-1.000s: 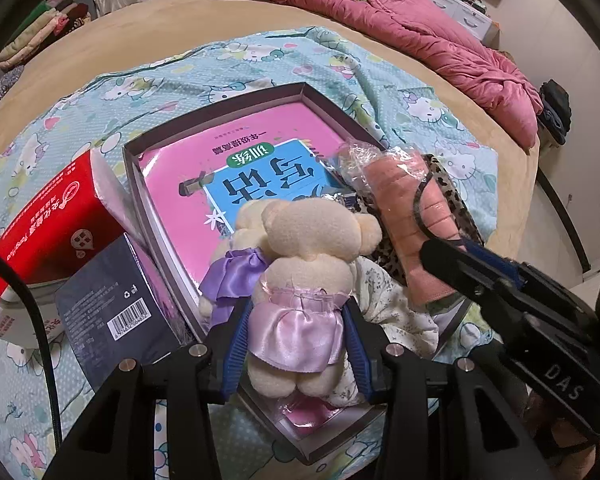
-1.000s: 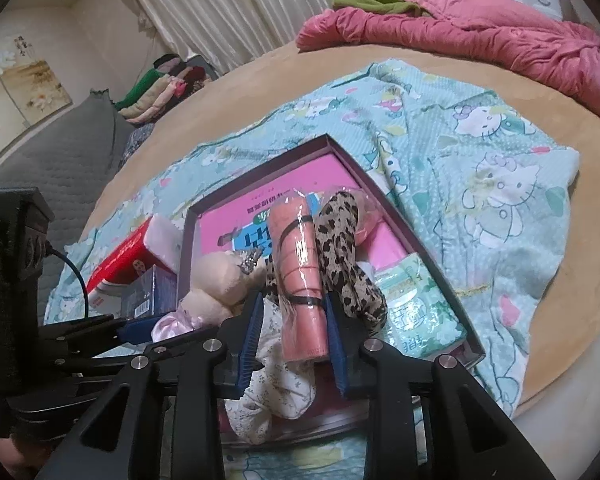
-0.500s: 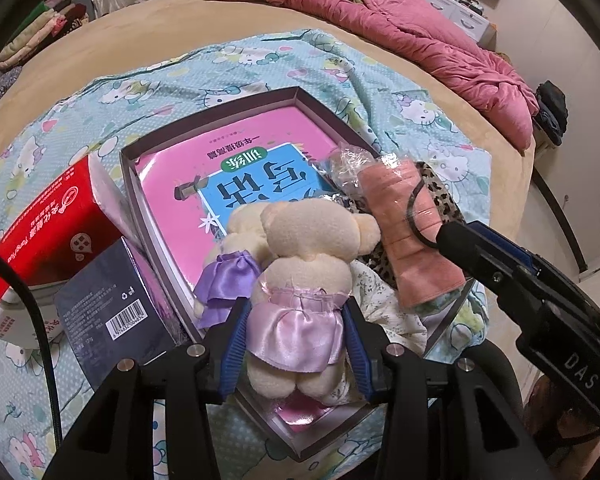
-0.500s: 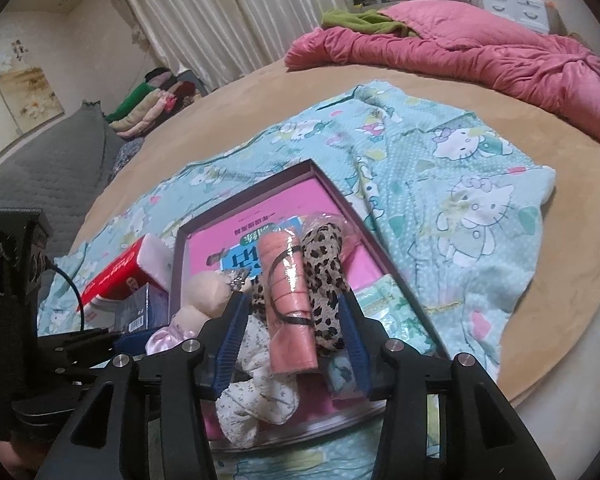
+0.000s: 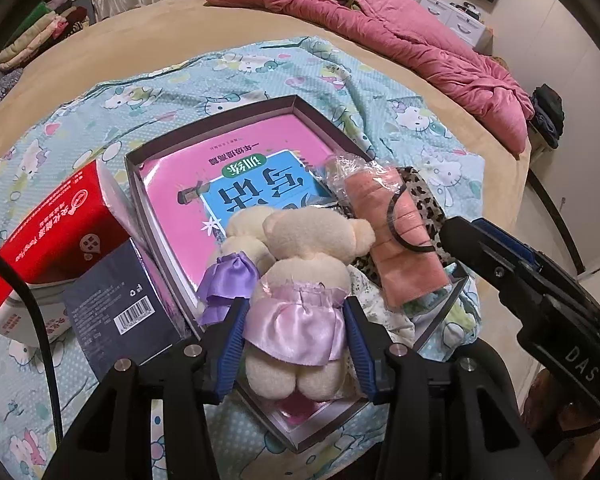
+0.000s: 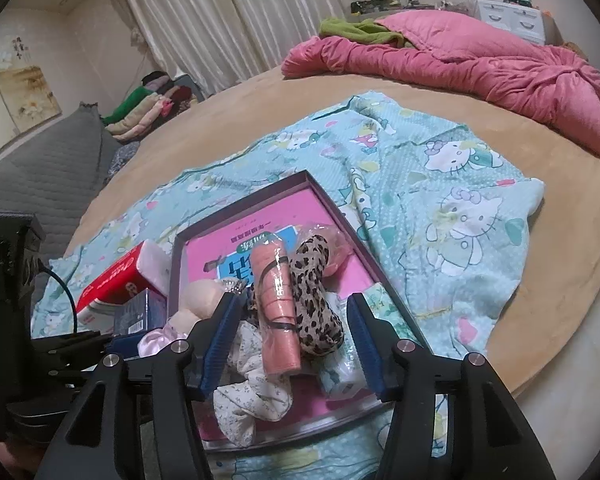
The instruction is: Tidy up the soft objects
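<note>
My left gripper (image 5: 296, 344) is shut on a cream teddy bear (image 5: 300, 264) in a pink satin skirt, over the near corner of a purple box (image 5: 220, 120). A second bear with a purple bow (image 5: 232, 284) leans against it. My right gripper (image 6: 290, 344) is open above the box (image 6: 340, 208); a pink rolled towel (image 6: 278, 312) in clear wrap lies between its fingers, apart from them. A leopard-print cloth (image 6: 316, 304) and a floral white cloth (image 6: 252, 392) lie beside the towel. The towel (image 5: 400, 240) also shows in the left wrist view.
A pink book (image 5: 240, 168) lines the box. A red tissue pack (image 5: 56, 228) and a dark blue carton (image 5: 116, 320) stand left of the box. All sit on a Hello Kitty sheet (image 6: 460, 200) on a tan bed. A pink duvet (image 6: 460, 64) lies far back.
My right gripper has opened, let go of the pink rolled towel and pulled back and up. The left gripper still holds the bear in place.
</note>
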`<action>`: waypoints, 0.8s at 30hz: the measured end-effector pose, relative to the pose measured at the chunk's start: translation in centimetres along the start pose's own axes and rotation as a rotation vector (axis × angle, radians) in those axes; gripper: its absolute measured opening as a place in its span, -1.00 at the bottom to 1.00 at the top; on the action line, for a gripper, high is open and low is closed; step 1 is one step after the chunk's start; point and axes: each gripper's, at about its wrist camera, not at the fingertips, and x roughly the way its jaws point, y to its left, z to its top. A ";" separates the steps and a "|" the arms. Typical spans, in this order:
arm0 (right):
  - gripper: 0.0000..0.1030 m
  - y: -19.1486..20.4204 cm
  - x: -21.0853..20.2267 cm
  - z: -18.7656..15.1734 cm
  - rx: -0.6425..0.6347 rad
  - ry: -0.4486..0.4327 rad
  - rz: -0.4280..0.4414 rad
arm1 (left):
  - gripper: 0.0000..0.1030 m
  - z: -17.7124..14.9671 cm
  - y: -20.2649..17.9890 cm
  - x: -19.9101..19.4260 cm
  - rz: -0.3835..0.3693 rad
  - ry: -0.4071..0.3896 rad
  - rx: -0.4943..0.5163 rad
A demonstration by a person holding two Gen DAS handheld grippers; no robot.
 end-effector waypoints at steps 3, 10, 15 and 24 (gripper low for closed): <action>0.19 0.2 -0.3 0.1 -0.006 -0.007 -0.007 | -0.07 -0.1 0.1 -0.4 0.002 -0.009 0.000; 0.36 1.5 -1.4 0.3 -0.035 -0.038 -0.020 | 0.02 -0.5 0.7 -2.3 0.023 -0.044 -0.012; 0.40 2.6 -2.6 0.5 -0.056 -0.066 -0.023 | 0.12 -1.0 1.3 -3.9 0.044 -0.073 -0.027; 0.46 4.5 -4.6 0.4 -0.083 -0.096 -0.018 | 0.31 -2.0 2.2 -7.0 0.076 -0.125 -0.049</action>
